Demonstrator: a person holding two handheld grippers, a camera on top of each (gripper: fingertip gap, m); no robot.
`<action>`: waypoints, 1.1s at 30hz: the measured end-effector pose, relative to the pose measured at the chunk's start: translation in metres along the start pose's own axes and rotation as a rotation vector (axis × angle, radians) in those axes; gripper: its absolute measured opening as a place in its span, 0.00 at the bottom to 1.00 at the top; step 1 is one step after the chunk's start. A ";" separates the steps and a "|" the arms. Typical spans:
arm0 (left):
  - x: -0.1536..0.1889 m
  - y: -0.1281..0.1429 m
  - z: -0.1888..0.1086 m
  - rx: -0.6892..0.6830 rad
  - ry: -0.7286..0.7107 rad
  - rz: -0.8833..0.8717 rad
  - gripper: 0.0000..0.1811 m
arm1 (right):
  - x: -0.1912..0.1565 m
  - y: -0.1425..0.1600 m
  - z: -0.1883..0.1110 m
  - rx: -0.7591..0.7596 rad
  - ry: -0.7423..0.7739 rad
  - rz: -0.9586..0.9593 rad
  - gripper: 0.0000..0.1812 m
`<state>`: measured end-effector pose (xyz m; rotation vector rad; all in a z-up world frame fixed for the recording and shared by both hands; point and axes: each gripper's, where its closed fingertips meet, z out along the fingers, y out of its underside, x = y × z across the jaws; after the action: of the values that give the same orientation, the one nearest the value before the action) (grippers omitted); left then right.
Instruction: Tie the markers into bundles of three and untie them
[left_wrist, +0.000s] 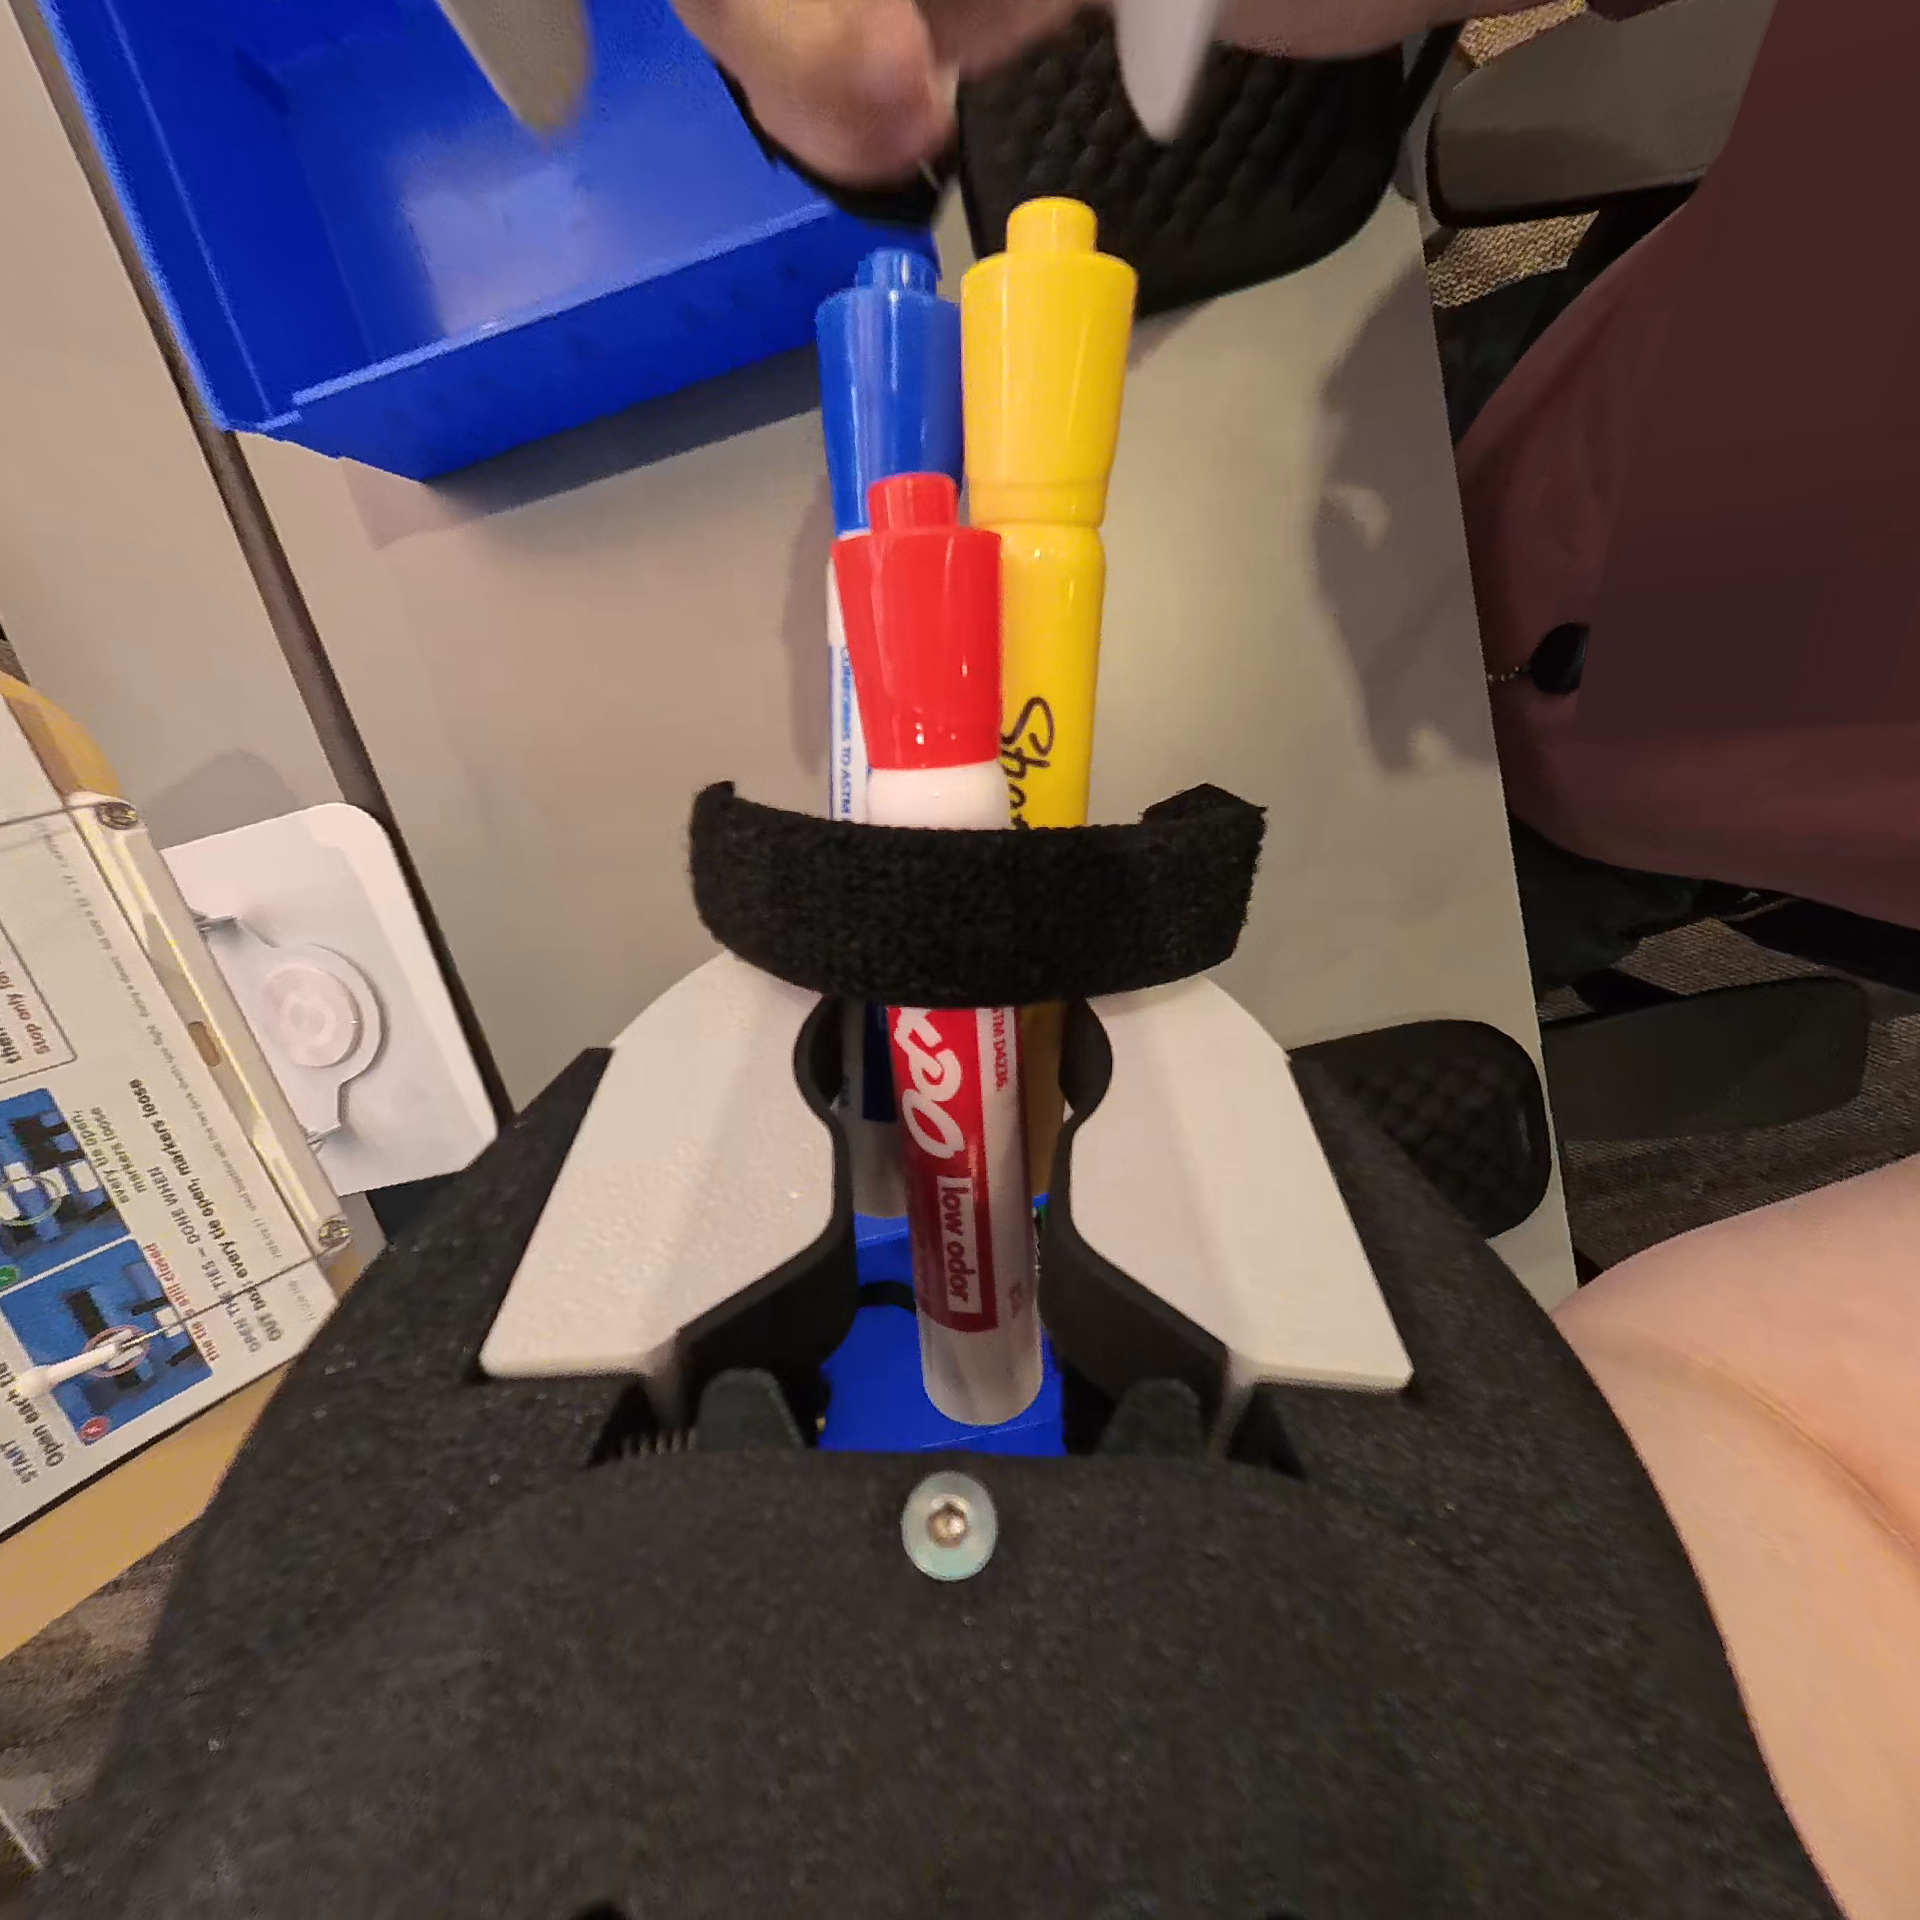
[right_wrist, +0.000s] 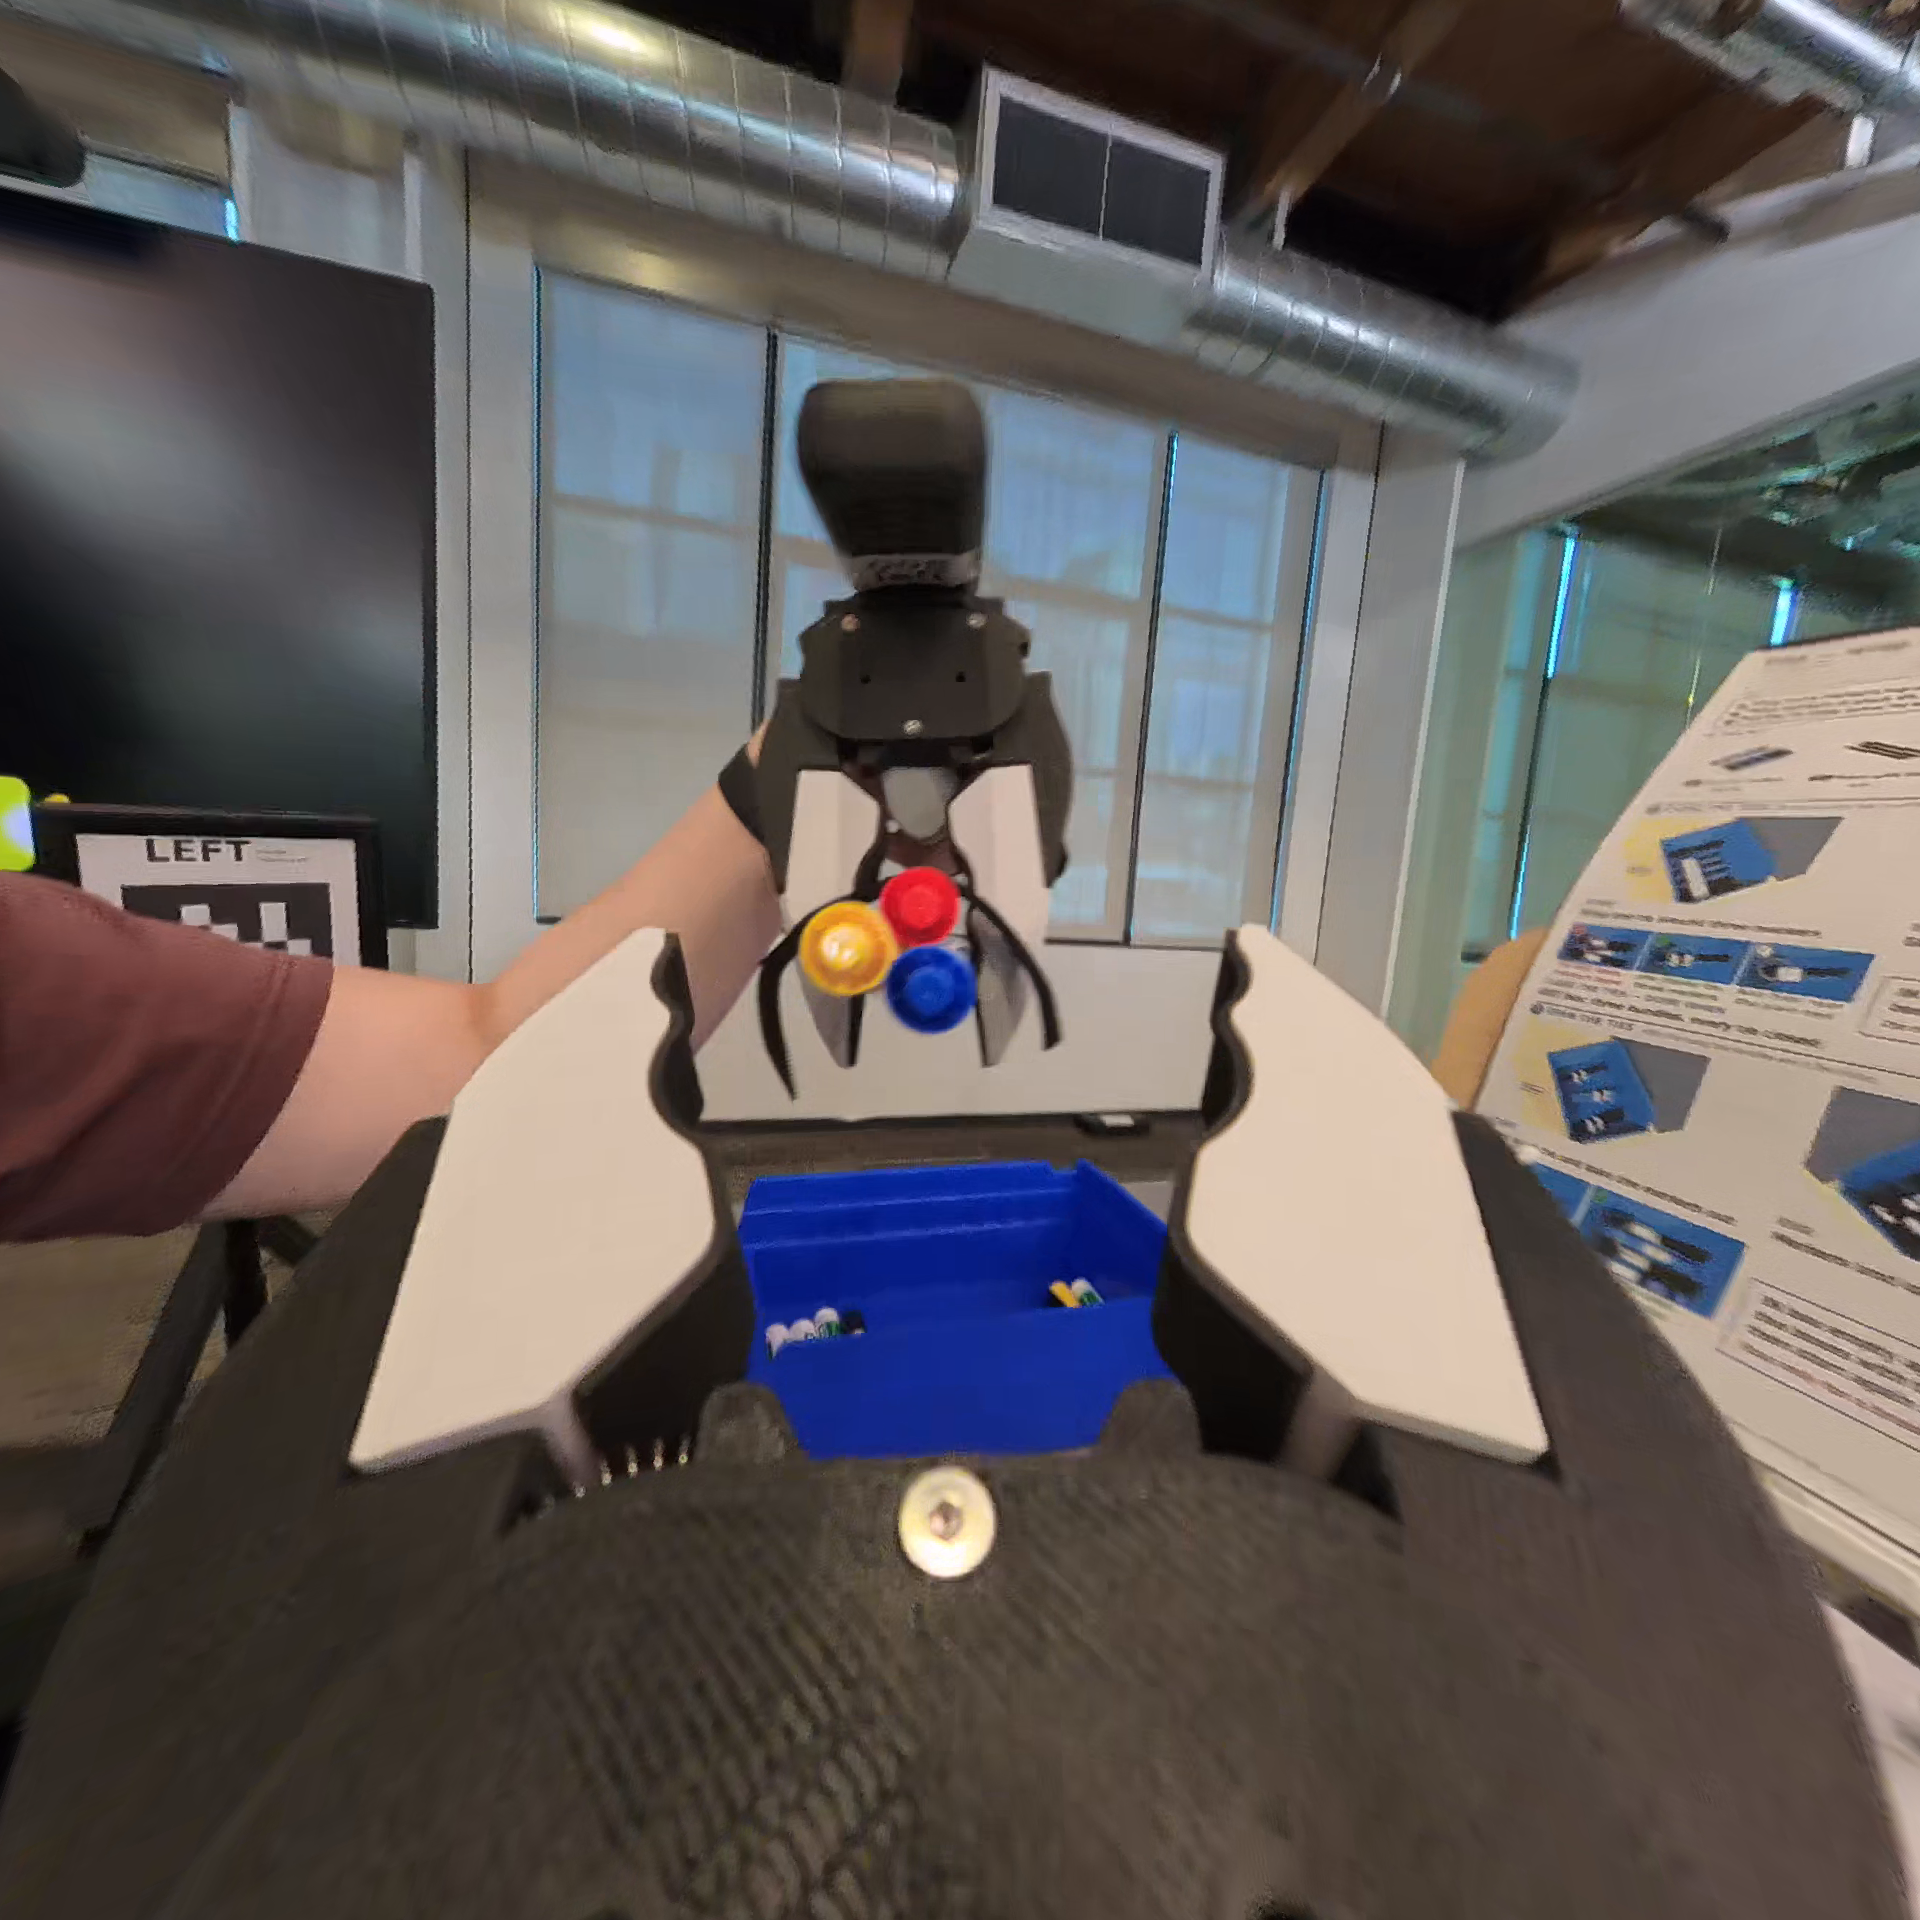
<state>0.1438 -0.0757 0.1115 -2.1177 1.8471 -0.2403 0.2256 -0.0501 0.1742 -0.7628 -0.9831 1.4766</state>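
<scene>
Right up against our left camera we've got the left hand-held gripper (left_wrist: 951, 1122) pinching the bundle of markers (left_wrist: 961, 665) between its dark pads. Red marker (left_wrist: 940, 935) sits on top, blue marker (left_wrist: 883, 416) and yellow marker (left_wrist: 1044, 468) behind it, caps all pointing away from us along the fingers, so the long axis runs straight forward. A black hook-and-loop strap (left_wrist: 977, 899) curves across the front of the three barrels just past the fingertips; we can't tell whether it closes behind them.

From the right camera we see the same bundle cap-on, held up in the air above the blue bin (right_wrist: 935, 1382). The right hand-held gripper (right_wrist: 951, 1049) is spread wide with nothing between its white fingers (right_wrist: 551, 1195), and it sits well apart from the bundle, so there's plenty of open room between the two.

Further out, the bin rests on the grey surface (left_wrist: 623, 644) near its left edge, with a few loose markers (right_wrist: 816, 1330) inside. An instruction board (right_wrist: 1714, 1091) stands off to the right.
</scene>
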 end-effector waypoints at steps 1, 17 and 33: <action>-0.001 -0.002 -0.001 0.004 0.002 -0.003 0.21 | -0.005 0.005 0.003 0.021 0.000 -0.010 0.54; -0.006 -0.018 0.003 0.047 0.017 0.023 0.21 | -0.011 0.044 0.043 0.023 -0.068 0.084 0.61; -0.005 -0.015 0.004 0.046 0.022 0.017 0.21 | -0.010 0.058 0.050 -0.076 0.002 -0.008 0.45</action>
<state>0.1588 -0.0687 0.1132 -2.0762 1.8527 -0.3010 0.1573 -0.0683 0.1428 -0.8140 -1.0440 1.4378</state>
